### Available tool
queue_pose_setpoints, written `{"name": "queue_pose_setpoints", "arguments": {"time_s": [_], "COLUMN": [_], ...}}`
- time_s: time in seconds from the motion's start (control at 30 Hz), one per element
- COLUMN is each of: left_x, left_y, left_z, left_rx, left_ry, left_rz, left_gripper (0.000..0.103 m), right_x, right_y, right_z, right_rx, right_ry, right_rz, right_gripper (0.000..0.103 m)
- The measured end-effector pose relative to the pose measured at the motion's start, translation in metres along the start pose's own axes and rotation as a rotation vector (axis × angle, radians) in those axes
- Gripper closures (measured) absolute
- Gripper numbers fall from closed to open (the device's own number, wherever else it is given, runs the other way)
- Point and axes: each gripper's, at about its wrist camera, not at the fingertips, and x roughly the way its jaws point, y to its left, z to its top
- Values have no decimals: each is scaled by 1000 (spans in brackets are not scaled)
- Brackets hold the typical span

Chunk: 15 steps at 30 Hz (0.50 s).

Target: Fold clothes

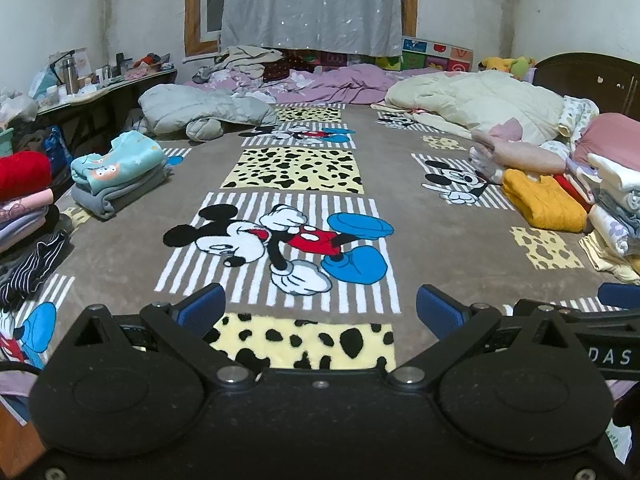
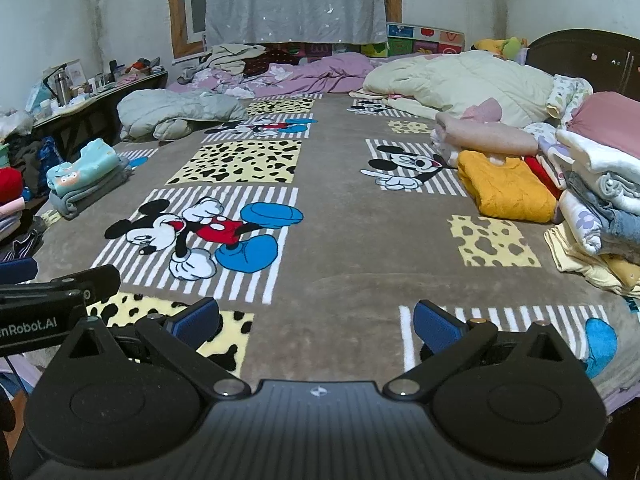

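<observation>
Both grippers hover side by side over the near edge of a bed covered by a brown cartoon-mouse blanket (image 1: 420,208). My left gripper (image 1: 318,308) is open with nothing between its blue pads. My right gripper (image 2: 316,320) is open too and holds nothing. Unfolded clothes lie heaped at the right: a mustard yellow garment (image 1: 542,200) (image 2: 506,190), a pink one (image 2: 484,134), and white and floral pieces (image 2: 600,200). Folded stacks sit at the left: a teal and grey pile (image 1: 120,174) (image 2: 84,178) and a red-topped pile (image 1: 24,196).
Quilts lie across the far side: grey (image 1: 204,112), purple (image 1: 332,84), cream (image 1: 480,100). A cluttered dark table (image 1: 100,92) stands at the left. A dark headboard (image 2: 588,60) rises at the right. A grey curtain (image 1: 312,4) hangs on the back wall.
</observation>
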Motion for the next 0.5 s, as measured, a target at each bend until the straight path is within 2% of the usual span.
{"name": "queue_pose_setpoints", "arguments": {"time_s": [0.5], "left_x": [2], "left_y": [-3], "left_z": [-2], "left_rx": [8], "left_ry": [6], "left_rz": [-1], "left_gripper": [0], "right_x": [-2], "right_y": [-1], "right_z": [-1], "right_rx": [6], "right_ry": [-2], "right_rz": [-4], "right_gripper": [0]}}
